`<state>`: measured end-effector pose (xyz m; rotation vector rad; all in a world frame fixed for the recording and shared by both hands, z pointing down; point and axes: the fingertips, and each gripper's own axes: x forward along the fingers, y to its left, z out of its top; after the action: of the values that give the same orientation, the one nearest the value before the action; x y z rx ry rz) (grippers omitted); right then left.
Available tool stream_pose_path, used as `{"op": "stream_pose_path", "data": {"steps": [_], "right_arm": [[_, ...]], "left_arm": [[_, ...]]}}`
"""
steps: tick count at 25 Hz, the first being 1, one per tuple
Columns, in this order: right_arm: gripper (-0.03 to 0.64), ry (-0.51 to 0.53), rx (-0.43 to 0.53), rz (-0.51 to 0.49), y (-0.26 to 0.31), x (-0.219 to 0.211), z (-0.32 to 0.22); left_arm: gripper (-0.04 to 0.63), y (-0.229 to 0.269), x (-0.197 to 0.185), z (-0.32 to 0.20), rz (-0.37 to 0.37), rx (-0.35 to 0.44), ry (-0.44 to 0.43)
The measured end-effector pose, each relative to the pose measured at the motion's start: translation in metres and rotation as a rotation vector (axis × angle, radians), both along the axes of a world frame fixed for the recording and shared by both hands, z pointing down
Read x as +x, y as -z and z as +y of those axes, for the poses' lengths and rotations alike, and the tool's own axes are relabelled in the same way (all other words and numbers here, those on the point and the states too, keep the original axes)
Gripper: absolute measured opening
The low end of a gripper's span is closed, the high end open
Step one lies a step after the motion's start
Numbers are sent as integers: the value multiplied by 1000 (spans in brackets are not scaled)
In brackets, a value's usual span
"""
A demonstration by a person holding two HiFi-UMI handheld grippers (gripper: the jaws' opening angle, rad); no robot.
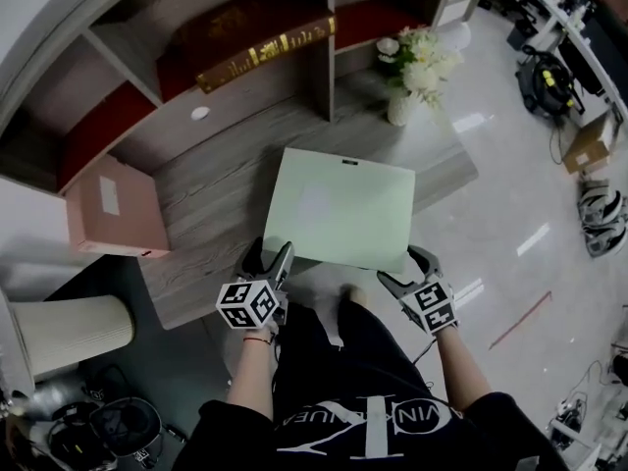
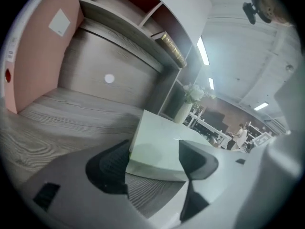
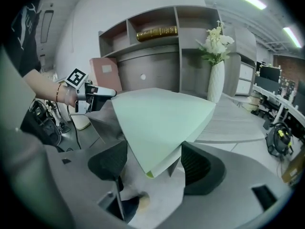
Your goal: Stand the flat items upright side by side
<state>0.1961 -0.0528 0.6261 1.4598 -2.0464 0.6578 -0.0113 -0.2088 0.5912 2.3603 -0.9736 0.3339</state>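
The green box (image 1: 343, 209) is lying flat at the middle of the desk (image 1: 226, 165), with its near edge hanging over the desk's front edge toward the person. The left hand-held gripper (image 1: 270, 260) is straddling the near-left corner and the right hand-held gripper (image 1: 412, 271) the near-right one. Both are standing wide, and their pads seem to be pressing on the corner's two sides. So the box is lying straight ahead of both, its near edge running from one to the other. The pink box (image 1: 118, 209) is standing upright at the left of the frame, nearer the left hand-held gripper, with bare desk between. A vase of flowers (image 1: 412, 77) is sitting behind the box at the upper right. It is likely out of the way if the box is tipping up leftward.
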Motion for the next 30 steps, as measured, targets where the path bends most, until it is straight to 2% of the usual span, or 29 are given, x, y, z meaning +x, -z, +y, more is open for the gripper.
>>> {"op": "stream_pose_path", "data": {"steps": [11, 25, 28, 30], "right_arm": [[359, 158, 4, 2, -1, -16, 8], [354, 275, 20, 7, -4, -39, 7], [357, 290, 21, 6, -5, -42, 5], [357, 297, 23, 9, -5, -42, 3]], "left_arm": [[322, 1, -39, 41, 40, -28, 186], [322, 3, -80, 56, 154, -50, 363], [324, 1, -88, 61, 197, -65, 438], [324, -3, -91, 67, 198, -81, 499]]}}
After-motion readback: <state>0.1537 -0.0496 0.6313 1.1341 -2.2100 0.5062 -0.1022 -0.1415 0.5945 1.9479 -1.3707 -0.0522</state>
